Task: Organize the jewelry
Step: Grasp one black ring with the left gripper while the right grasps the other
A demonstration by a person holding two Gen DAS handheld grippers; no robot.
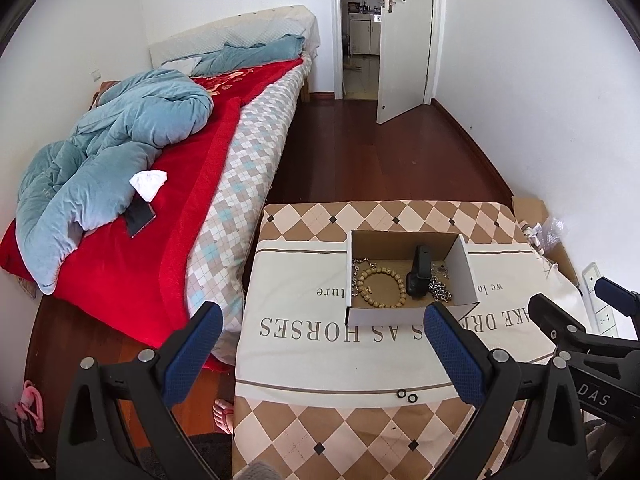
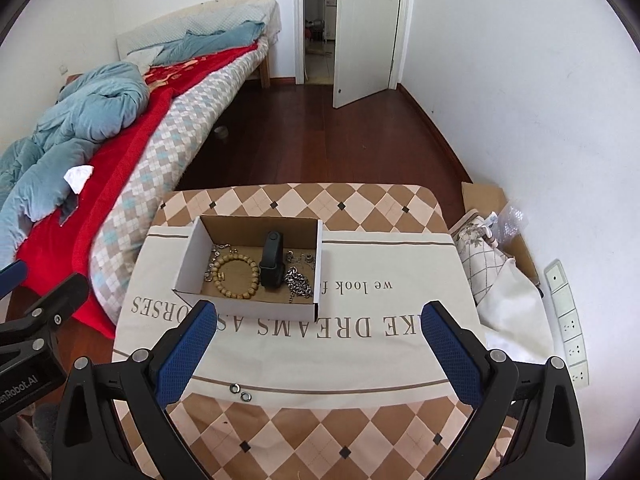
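An open cardboard box (image 1: 466, 268) (image 2: 188, 256) stands on the cloth-covered table (image 1: 304, 280) (image 2: 384, 248). Inside lie a wooden bead bracelet (image 1: 381, 287) (image 2: 236, 274), a black watch band (image 1: 418, 272) (image 2: 272, 260), a silver chain (image 1: 440, 290) (image 2: 298, 282) and small metal pieces at the left (image 1: 357, 276) (image 2: 214, 260). Two small rings (image 1: 406, 396) (image 2: 240, 392) lie on the cloth near me. My left gripper (image 1: 324, 354) is open and empty, in front of the box. My right gripper (image 2: 318, 346) is open and empty, also in front of the box. Each gripper shows at the edge of the other's view.
A bed (image 1: 168, 184) (image 2: 132, 148) with a red blanket and a blue duvet runs along the left. A power strip (image 2: 568, 320) and a cardboard carton with bags (image 2: 492, 224) lie right of the table. An open door (image 1: 404, 40) stands at the back.
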